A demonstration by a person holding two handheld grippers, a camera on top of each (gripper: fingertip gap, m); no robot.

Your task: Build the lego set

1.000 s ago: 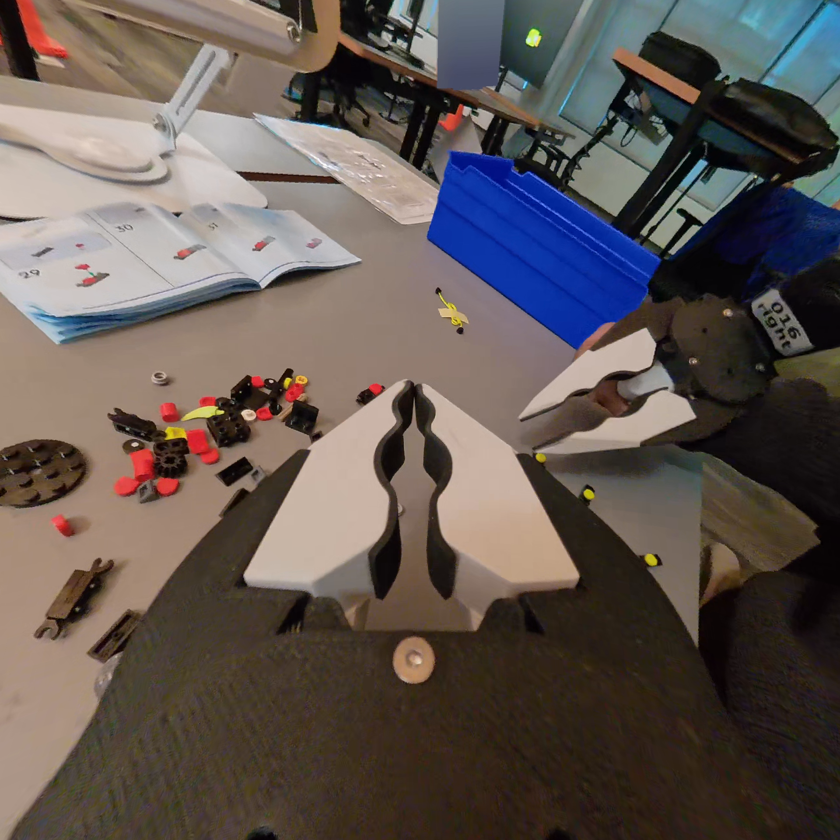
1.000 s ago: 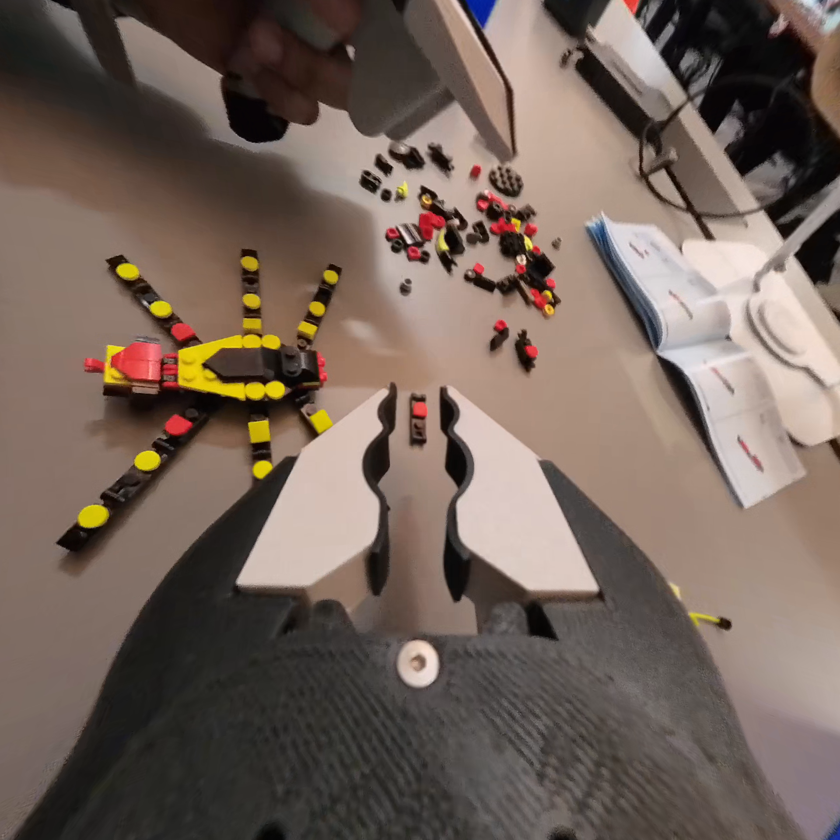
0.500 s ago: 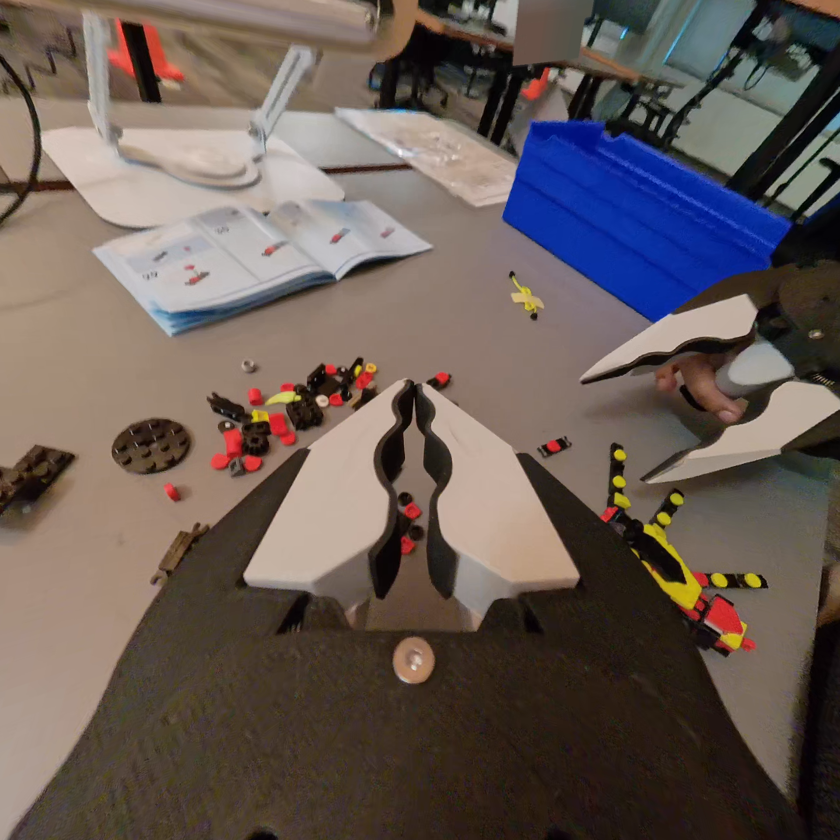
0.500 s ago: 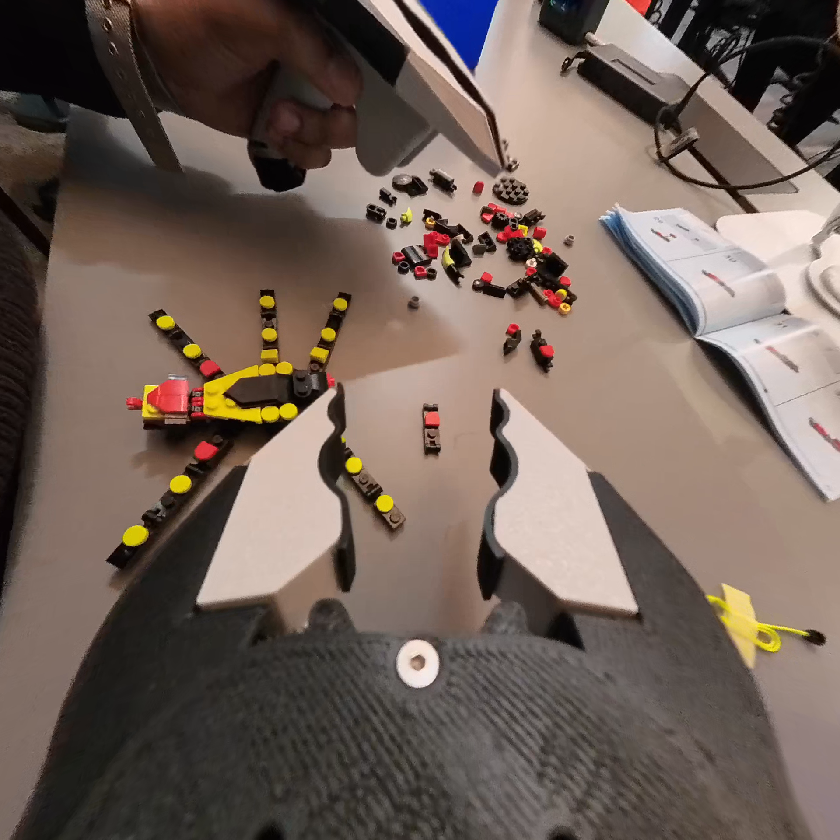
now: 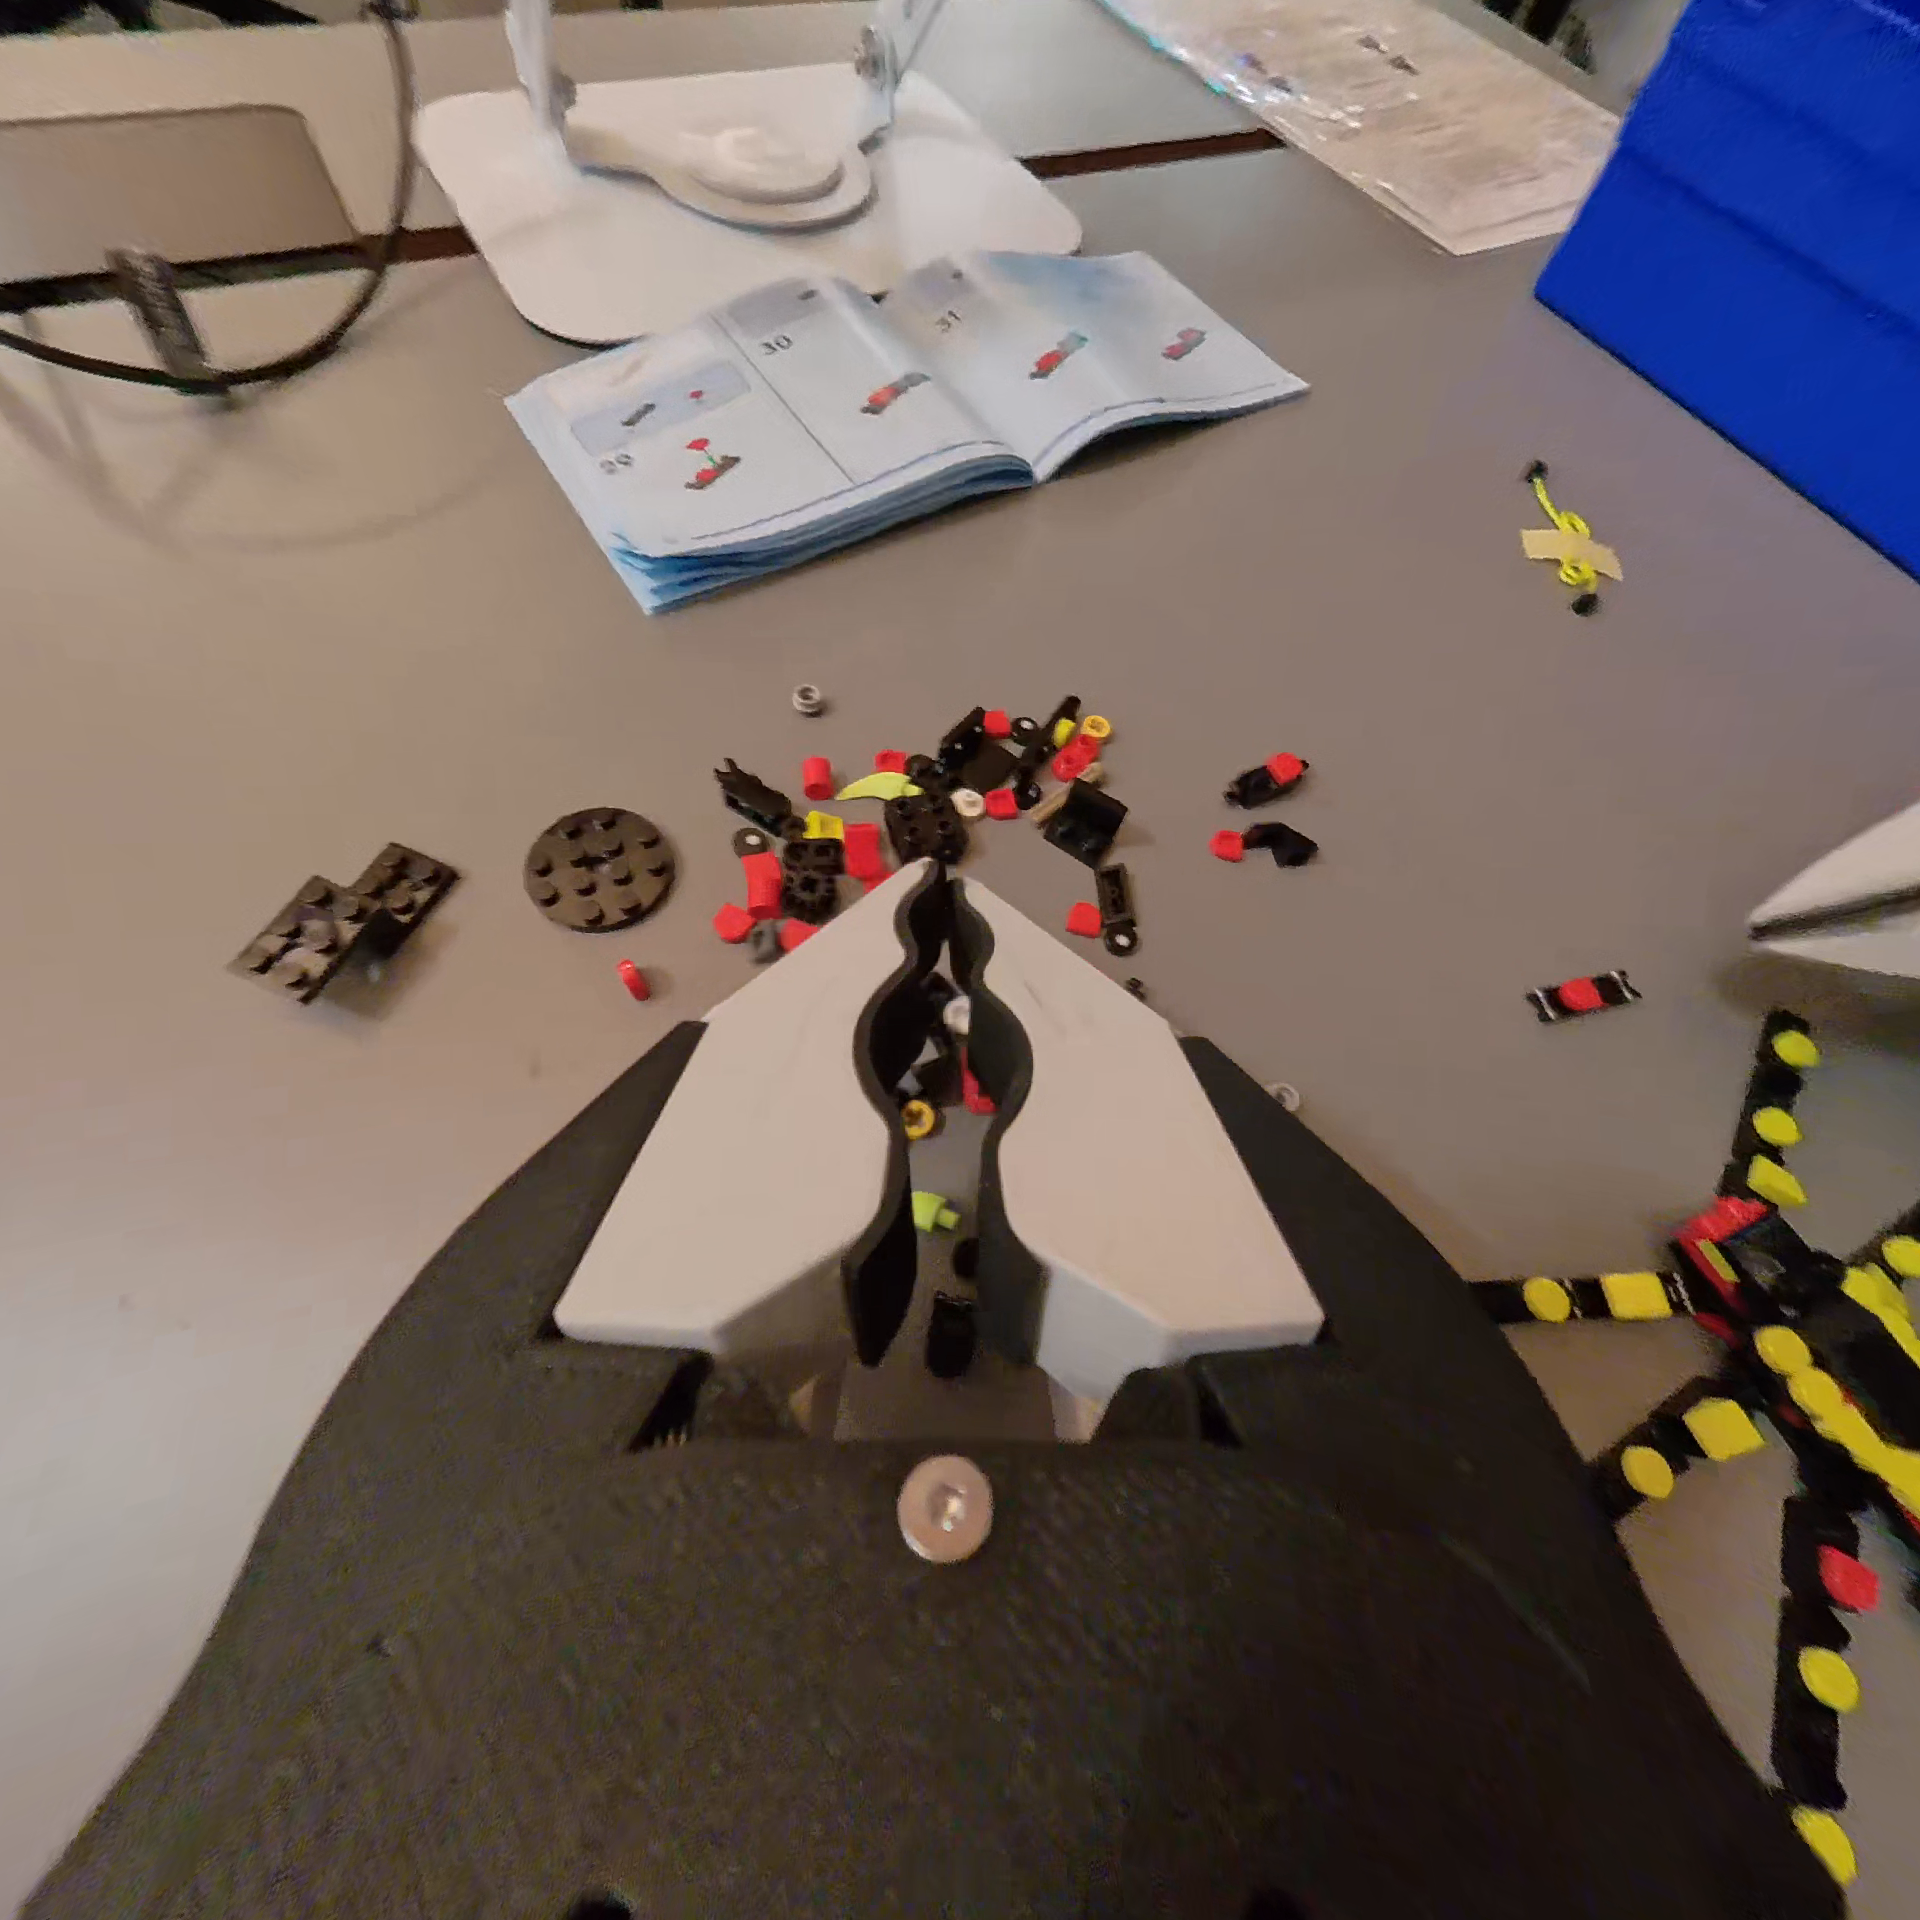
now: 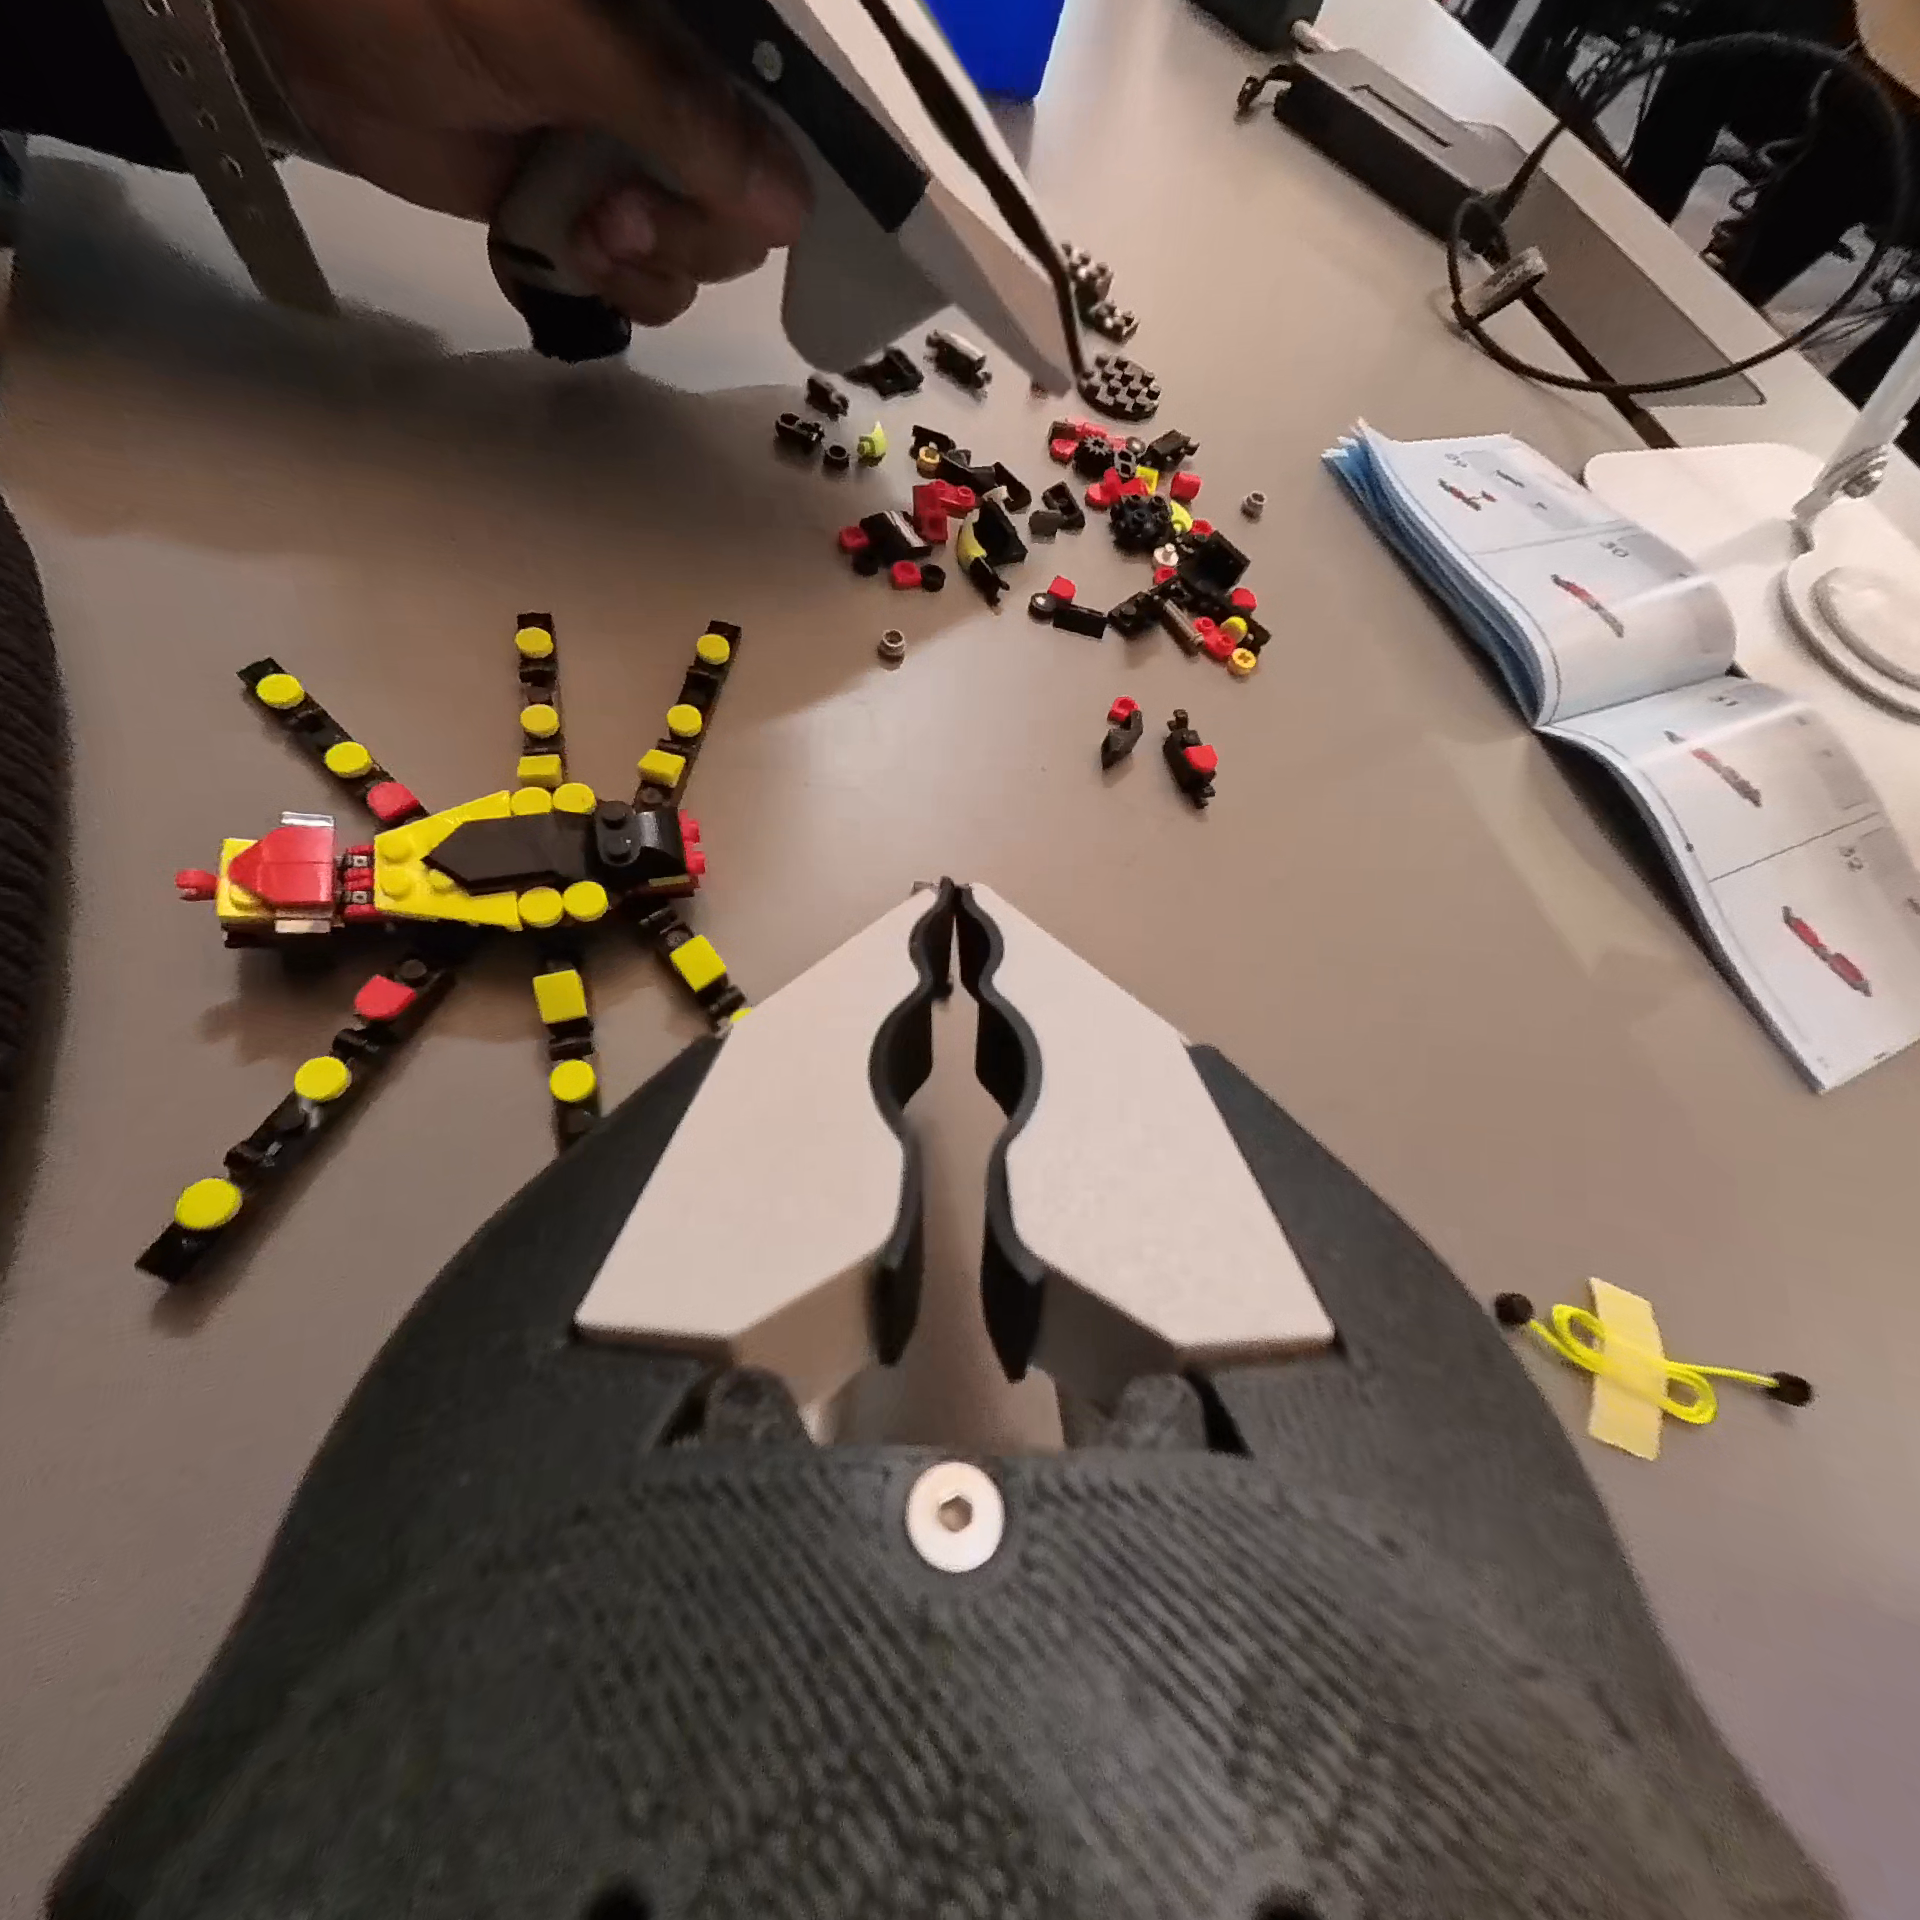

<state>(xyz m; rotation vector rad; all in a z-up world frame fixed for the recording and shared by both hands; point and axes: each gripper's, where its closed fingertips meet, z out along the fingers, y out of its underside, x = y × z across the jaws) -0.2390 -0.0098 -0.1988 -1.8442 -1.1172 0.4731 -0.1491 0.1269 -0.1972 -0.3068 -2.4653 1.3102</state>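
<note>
A yellow, black and red lego spider (image 6: 468, 862) lies flat on the grey table; it also shows in the left wrist view (image 5: 1808, 1351). A pile of loose red, black and yellow pieces (image 5: 935, 810) lies ahead of my left gripper (image 5: 940, 875), which is shut with its tip over the pile's near edge. In the right wrist view the left gripper (image 6: 1060, 358) points down beside a round black plate (image 6: 1120, 387). My right gripper (image 6: 948, 889) is shut, right of the spider. A small black-and-red piece (image 5: 1581, 995) lies on the table by the right gripper's tip (image 5: 1829, 899); the right wrist view hides it.
An open instruction booklet (image 5: 904, 416) lies beyond the pile, with a white lamp base (image 5: 727, 177) behind it. A blue bin (image 5: 1766, 260) stands at the far right. A yellow tie (image 6: 1642, 1371) lies near the right gripper. Black plates (image 5: 343, 920) lie left of the pile. Left tips to right tips: about 15 cm. The small black-and-red piece (image 5: 1581, 995) sits 4 cm or so from the ends of my right fingers.
My right gripper has closed from wide open, and the black-and-red piece between its fingers is hidden in its view. My left gripper has moved forward and down over the pile.
</note>
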